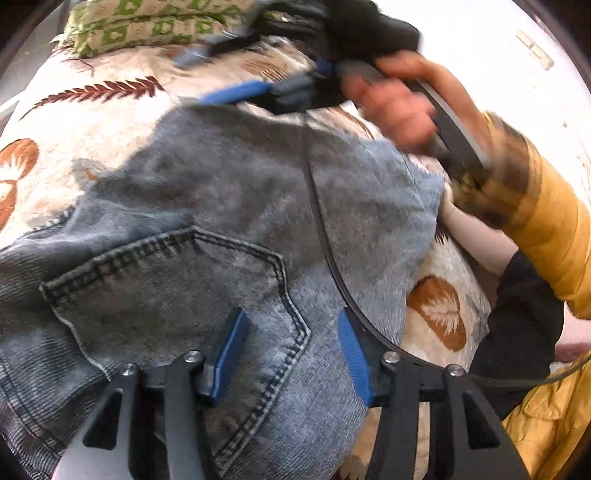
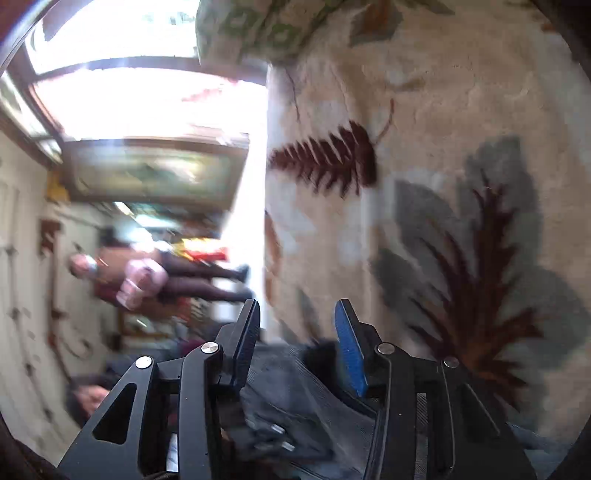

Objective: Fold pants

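Grey-blue jeans (image 1: 229, 206) lie on a leaf-patterned blanket (image 1: 92, 122), back pocket (image 1: 166, 280) up. My left gripper (image 1: 291, 354) is open just above the jeans near the pocket, holding nothing. My right gripper (image 1: 280, 88) shows blurred at the far end of the jeans, held by a hand in a yellow sleeve; in its own view the right gripper (image 2: 295, 343) is open, tilted sideways, with dark fabric (image 2: 295, 406) low between its fingers, not pinched.
A green-patterned pillow (image 1: 147, 26) lies at the head of the bed. A black cable (image 1: 325, 236) runs across the jeans. The right wrist view shows the blanket (image 2: 443, 147), a bright window and a person standing in the room (image 2: 147, 277).
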Demonstrator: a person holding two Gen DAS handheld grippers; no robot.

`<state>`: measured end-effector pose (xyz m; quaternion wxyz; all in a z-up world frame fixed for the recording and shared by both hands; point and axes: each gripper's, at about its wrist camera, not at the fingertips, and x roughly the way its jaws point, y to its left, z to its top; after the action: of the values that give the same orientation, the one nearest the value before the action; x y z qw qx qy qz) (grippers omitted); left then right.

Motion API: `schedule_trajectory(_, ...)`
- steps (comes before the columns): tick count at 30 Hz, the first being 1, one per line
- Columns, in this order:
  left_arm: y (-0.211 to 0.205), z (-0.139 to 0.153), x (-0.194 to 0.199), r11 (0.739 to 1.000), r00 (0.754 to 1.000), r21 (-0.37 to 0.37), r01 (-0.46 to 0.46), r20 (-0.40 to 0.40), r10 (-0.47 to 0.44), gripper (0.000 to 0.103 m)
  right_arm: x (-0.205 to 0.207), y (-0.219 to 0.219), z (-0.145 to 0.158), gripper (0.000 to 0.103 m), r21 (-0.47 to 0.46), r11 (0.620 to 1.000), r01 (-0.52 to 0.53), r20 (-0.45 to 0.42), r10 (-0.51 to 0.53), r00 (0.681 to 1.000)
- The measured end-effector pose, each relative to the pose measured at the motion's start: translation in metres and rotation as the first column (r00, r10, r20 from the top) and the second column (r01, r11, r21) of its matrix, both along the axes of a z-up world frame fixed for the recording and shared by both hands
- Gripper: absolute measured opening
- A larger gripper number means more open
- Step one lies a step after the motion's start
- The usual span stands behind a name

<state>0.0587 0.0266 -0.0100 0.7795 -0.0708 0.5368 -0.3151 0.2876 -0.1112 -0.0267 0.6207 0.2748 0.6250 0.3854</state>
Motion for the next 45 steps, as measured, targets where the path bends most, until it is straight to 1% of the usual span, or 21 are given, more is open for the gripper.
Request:
schedule_trajectory(2,0.009,0.007,0.008,0.998,0.998,-0.012,-0.058,0.018,0.058,0.051,-0.016,-0.013,0.027,0.042,-0.088,0.996,-0.007,0.136,0.018,0.990)
schedule_trajectory(4,0.018,0.017,0.020,0.991,0.993,-0.068,-0.117,0.024,0.119,0.051,-0.037,-0.031,0.051,0.042,-0.145,0.989,0.011,0.256,0.027,0.966)
schedule_trajectory(7,0.014,0.025,0.048,0.983,0.985,-0.077,-0.168,0.035,0.171,0.051,-0.073,-0.046,0.058,0.042,-0.248,0.967,0.053,0.326,0.032,0.945)
schedule_trajectory(10,-0.007,0.013,0.080,0.984,0.983,0.002,-0.181,0.011,0.181,0.051,-0.106,-0.060,0.032,0.040,-0.423,0.895,0.139,0.371,0.031,0.928)
schedule_trajectory(11,-0.014,0.003,0.089,0.979,0.981,0.066,-0.194,0.001,0.195,0.047,-0.111,-0.062,0.024,0.040,-0.458,0.874,0.160,0.381,0.030,0.924)
schedule_trajectory(12,-0.019,-0.008,0.094,0.973,0.979,0.114,-0.202,-0.010,0.204,0.040,-0.116,-0.066,0.012,0.039,-0.518,0.831,0.204,0.398,0.023,0.917)
schedule_trajectory(13,-0.021,-0.017,0.098,0.967,0.976,0.142,-0.212,-0.010,0.215,0.037,-0.120,-0.080,0.002,0.034,-0.549,0.802,0.235,0.404,0.008,0.915)
schedule_trajectory(14,-0.018,-0.018,0.098,0.964,0.974,0.142,-0.227,0.004,0.228,0.031,-0.120,-0.090,-0.006,0.028,-0.546,0.795,0.265,0.406,-0.025,0.913)
schedule_trajectory(15,-0.014,-0.016,0.098,0.962,0.970,0.130,-0.240,0.000,0.242,0.030,-0.121,-0.102,-0.009,0.022,-0.502,0.813,0.293,0.417,-0.070,0.906)
schedule_trajectory(17,-0.012,-0.010,0.095,0.961,0.969,0.133,-0.241,-0.011,0.245,0.030,-0.125,-0.121,-0.005,0.026,-0.468,0.827,0.312,0.394,-0.121,0.911)
schedule_trajectory(19,-0.014,0.000,0.090,0.958,0.972,0.165,-0.235,0.006,0.237,0.030,-0.139,-0.144,0.012,0.028,-0.443,0.813,0.378,0.403,-0.196,0.894)
schedule_trajectory(22,-0.029,0.015,0.081,0.969,0.977,0.122,-0.213,0.036,0.210,0.030,-0.167,-0.184,0.031,0.037,-0.416,0.762,0.496,0.406,-0.332,0.851)
schedule_trajectory(26,-0.080,0.031,0.078,0.988,0.991,0.108,-0.114,0.078,0.106,0.030,-0.210,-0.242,0.033,0.037,-0.440,0.644,0.626,0.337,-0.527,0.780)
schedule_trajectory(29,-0.130,0.031,0.080,0.993,0.996,0.112,-0.037,0.082,0.028,0.030,-0.235,-0.268,0.023,0.053,-0.450,0.566,0.691,0.296,-0.636,0.713)
schedule_trajectory(30,-0.147,0.028,0.080,0.994,0.997,0.110,-0.012,0.076,0.004,0.030,-0.237,-0.268,0.020,0.057,-0.446,0.554,0.703,0.295,-0.651,0.699)
schedule_trajectory(32,-0.175,0.021,0.077,0.991,0.997,0.131,0.031,0.066,-0.040,0.030,-0.239,-0.269,0.015,0.057,-0.431,0.543,0.721,0.297,-0.669,0.681)
schedule_trajectory(35,-0.210,-0.013,0.072,0.954,0.994,0.284,0.096,0.012,-0.104,0.030,-0.235,-0.273,0.008,0.057,-0.424,0.520,0.742,0.314,-0.684,0.659)
schedule_trajectory(37,-0.216,-0.014,0.063,0.945,0.988,0.316,0.086,0.093,-0.122,0.030,-0.229,-0.277,0.000,0.057,-0.431,0.503,0.749,0.315,-0.694,0.647)
schedule_trajectory(39,-0.213,-0.010,0.063,0.949,0.990,0.302,0.087,0.084,-0.117,0.030,-0.224,-0.280,-0.007,0.057,-0.435,0.480,0.762,0.309,-0.716,0.627)
schedule_trajectory(42,-0.200,0.002,0.068,0.972,0.995,0.227,0.055,0.064,-0.071,0.030,-0.220,-0.285,-0.011,0.057,-0.432,0.455,0.778,0.309,-0.736,0.602)
schedule_trajectory(45,-0.204,0.016,0.069,0.988,0.993,0.149,0.031,0.105,-0.047,0.030,-0.220,-0.292,-0.011,0.057,-0.421,0.427,0.800,0.321,-0.755,0.572)
